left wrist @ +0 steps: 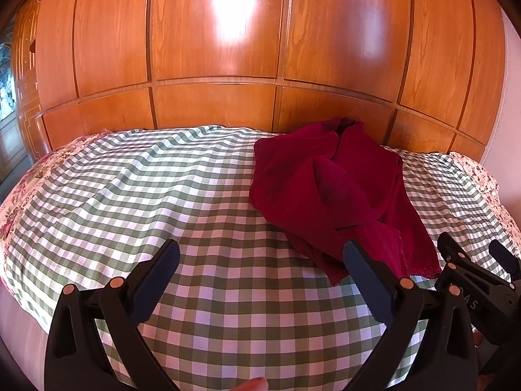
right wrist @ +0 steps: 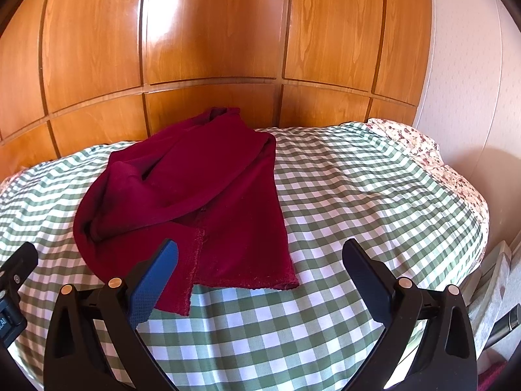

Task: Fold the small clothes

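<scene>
- Glossy wooden wardrobe panels (left wrist: 215,49) rise behind a green-checked bedcover (left wrist: 146,189).
- Left gripper (left wrist: 262,254) is spread wide, holding nothing, just above the cover.
- Right gripper (right wrist: 260,254) is equally wide and empty.
- Crumpled crimson garment (right wrist: 202,189), perhaps a top, lies ahead between them.

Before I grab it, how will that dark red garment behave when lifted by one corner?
The dark red garment lies crumpled in soft folds, so it will probably droop limply and unfurl. Its fuzzy-looking knit should grip the pads rather than slip. It may drag the checked cloth, already wrinkled, if pushed.
</scene>
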The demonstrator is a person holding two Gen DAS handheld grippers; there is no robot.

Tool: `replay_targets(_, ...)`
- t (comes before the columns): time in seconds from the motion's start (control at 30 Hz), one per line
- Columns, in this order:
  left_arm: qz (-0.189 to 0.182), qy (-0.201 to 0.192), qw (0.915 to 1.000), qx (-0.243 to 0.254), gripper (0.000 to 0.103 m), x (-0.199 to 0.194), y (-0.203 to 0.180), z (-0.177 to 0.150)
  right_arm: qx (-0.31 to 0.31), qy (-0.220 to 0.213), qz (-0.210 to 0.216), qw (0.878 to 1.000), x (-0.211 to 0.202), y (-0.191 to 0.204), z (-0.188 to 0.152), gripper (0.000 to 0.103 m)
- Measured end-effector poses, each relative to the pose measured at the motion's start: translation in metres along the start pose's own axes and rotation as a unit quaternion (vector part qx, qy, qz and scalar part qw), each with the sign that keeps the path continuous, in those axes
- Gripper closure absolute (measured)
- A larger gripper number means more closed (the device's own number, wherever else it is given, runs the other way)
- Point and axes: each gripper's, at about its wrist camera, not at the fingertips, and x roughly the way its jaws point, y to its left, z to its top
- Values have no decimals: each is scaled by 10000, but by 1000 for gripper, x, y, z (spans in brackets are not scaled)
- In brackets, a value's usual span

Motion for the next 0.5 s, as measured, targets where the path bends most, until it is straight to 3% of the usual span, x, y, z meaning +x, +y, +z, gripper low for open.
replay_targets(0.5,-41,36,10000,-28,3,0,2,0,-72,-27,-13,10000,0,3,-2,3)
